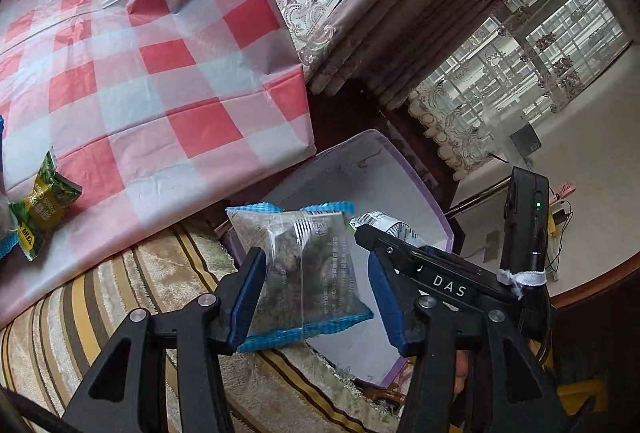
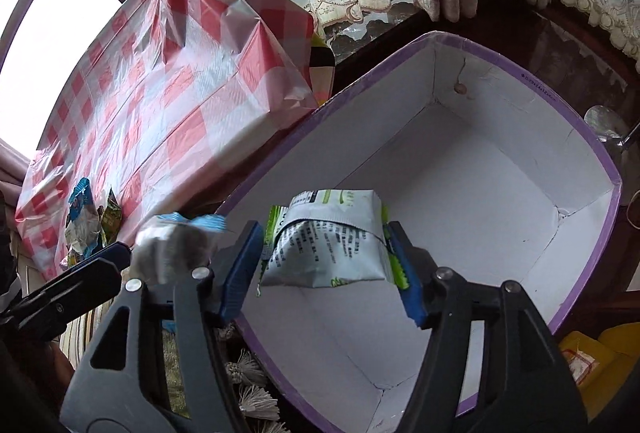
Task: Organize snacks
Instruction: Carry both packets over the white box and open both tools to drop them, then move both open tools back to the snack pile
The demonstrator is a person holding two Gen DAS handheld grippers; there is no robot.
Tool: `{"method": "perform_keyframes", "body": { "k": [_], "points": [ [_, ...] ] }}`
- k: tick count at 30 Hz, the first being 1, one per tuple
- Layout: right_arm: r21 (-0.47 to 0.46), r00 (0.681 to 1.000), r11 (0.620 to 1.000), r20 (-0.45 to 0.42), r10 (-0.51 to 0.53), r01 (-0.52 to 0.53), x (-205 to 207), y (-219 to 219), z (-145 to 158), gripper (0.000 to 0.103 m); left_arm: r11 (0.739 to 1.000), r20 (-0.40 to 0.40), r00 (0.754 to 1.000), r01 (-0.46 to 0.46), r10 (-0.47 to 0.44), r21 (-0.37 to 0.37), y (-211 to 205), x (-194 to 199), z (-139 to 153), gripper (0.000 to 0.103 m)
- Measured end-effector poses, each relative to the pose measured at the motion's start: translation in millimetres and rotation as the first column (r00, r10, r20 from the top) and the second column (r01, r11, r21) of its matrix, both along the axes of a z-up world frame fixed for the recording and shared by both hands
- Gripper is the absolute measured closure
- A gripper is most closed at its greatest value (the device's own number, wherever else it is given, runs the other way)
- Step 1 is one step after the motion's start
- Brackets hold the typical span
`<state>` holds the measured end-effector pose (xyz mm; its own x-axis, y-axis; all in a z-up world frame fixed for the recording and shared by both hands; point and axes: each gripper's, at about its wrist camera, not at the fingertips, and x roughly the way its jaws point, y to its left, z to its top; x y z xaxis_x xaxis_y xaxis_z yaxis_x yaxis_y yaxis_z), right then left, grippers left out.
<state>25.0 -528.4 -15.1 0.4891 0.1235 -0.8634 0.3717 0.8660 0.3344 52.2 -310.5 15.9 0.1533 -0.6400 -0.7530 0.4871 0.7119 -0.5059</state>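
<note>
Hovering over an open white box [image 2: 520, 169] with a purple rim, the right gripper [image 2: 323, 233] frames a green-and-white snack packet [image 2: 328, 249]. The packet's printed back faces the camera. Its green edge touches the right pad, while a small gap shows between it and the left pad, so the jaws stand slightly wider than the packet and are not squeezing it. The packet hangs above the box's near end. Nothing else shows on the box floor.

Just left of it, the left gripper [image 1: 314, 257] frames a clear packet with blue ends [image 1: 312, 289], holding something dark. This packet leans on the left pad. The right pad sits a little clear of it, so these jaws are also parted wider than the packet. It hangs above the box's near-left rim, and it looks blurred in the right wrist view.

Behind and left of the box sits a surface draped in a red-and-white checked plastic cloth [image 1: 140, 73]. A green packet [image 1: 42, 209] lies near the cloth's left edge, with a few more packets [image 2: 86, 221] bunched nearby. Beneath the grippers lies a striped, tasselled cover [image 1: 120, 293]. Lace and mauve curtains [image 1: 360, 13] hang along the windows behind. Something yellow [image 2: 592, 357] sits just beyond the box's right side.
</note>
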Motion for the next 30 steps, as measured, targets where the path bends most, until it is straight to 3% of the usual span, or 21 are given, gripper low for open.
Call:
{"method": "perform_keyframes", "body": {
  "k": [3,13,16,22,26,30],
  "points": [
    [-0.006,1.000,1.000,-0.007,-0.009,0.009,1,-1,-1,0.034,1.000,0.001,1.000,0.001,-0.001,0.006,1,-1,0,0.038],
    [-0.071,1.000,0.997,0.014,-0.023,0.024,6,16,13,0.028,0.998,0.017,0.998,-0.060,0.060,0.006,19,0,4,0.038],
    [-0.117,0.997,0.993,0.073,-0.009,0.017,7,30,23,0.028,0.996,0.031,0.995,-0.094,0.094,0.004,30,2,7,0.038],
    [-0.199,0.980,0.973,0.140,0.143,-0.113,17,68,43,0.027,0.984,0.047,0.983,-0.177,0.177,-0.007,65,3,10,0.038],
    [-0.135,0.969,0.973,0.137,0.204,-0.186,25,86,46,0.027,0.968,0.050,0.967,-0.250,0.251,-0.024,96,0,13,0.038],
    [-0.160,0.945,0.948,0.133,0.298,-0.276,29,115,47,0.027,0.940,0.033,0.940,-0.338,0.340,-0.050,134,-3,14,0.038]
  ]
}}
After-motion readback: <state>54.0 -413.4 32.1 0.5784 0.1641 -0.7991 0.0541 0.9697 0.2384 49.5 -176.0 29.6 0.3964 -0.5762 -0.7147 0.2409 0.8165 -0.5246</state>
